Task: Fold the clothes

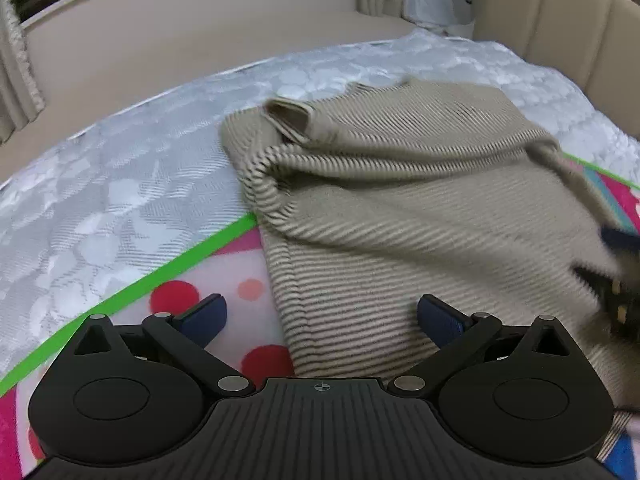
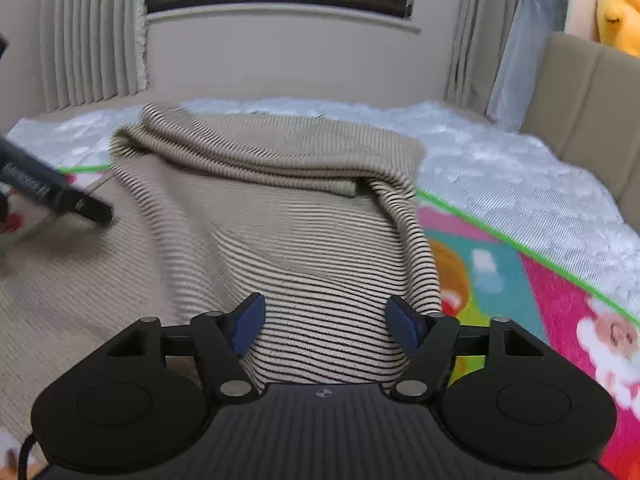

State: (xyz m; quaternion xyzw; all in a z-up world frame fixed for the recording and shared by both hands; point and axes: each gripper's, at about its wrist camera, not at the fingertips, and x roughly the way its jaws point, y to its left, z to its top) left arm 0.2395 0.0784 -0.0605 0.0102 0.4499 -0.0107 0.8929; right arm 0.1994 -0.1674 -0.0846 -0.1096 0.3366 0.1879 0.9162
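Tongs (image 1: 322,320) (image 2: 324,330) gaping, striped sweater (image 2: 280,208), writing unreadable

The left gripper (image 1: 322,322) was a matte black tool with a ribbed central housing, a small crosshair mark, two round side discs and silver pivot screws; its fingers carried dark blue pads (image 1: 206,320). The right gripper (image 2: 325,330) had the same black build, blue pads (image 2: 249,328) and silver screws, with a black cable (image 2: 25,454) at its lower left corner.
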